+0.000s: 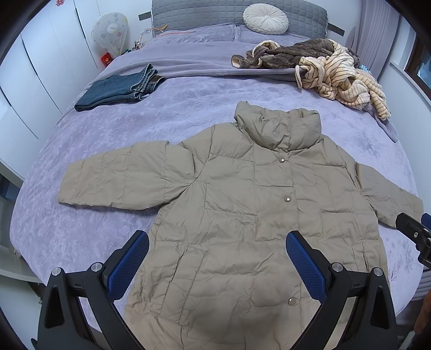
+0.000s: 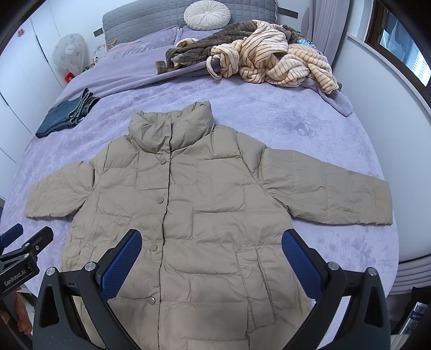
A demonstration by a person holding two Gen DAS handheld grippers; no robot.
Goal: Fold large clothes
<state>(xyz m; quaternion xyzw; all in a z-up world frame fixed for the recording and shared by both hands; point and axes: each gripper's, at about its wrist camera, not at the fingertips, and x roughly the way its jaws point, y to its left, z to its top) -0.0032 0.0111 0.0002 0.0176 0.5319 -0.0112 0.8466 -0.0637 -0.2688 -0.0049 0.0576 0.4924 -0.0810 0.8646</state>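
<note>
The beige puffer jacket (image 1: pixel 242 215) lies flat, front up and snapped shut, sleeves spread, on the lavender bed (image 1: pixel 107 140). My left gripper (image 1: pixel 217 265) hangs over its lower hem, fingers (image 1: pixel 129 266) wide apart and empty; my right gripper (image 2: pixel 211 262) likewise, fingers spread, holding nothing. Beyond the collar: folded jeans (image 1: pixel 121 90), a heap of striped garments (image 1: pixel 331 70), a round cushion (image 1: pixel 265 18).

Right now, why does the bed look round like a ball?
Left wrist view: the fisheye lens bends the bed edges and darkens the corners. Right wrist view: same bulge; the jacket stays sharp, evenly lit, no glare.
</note>
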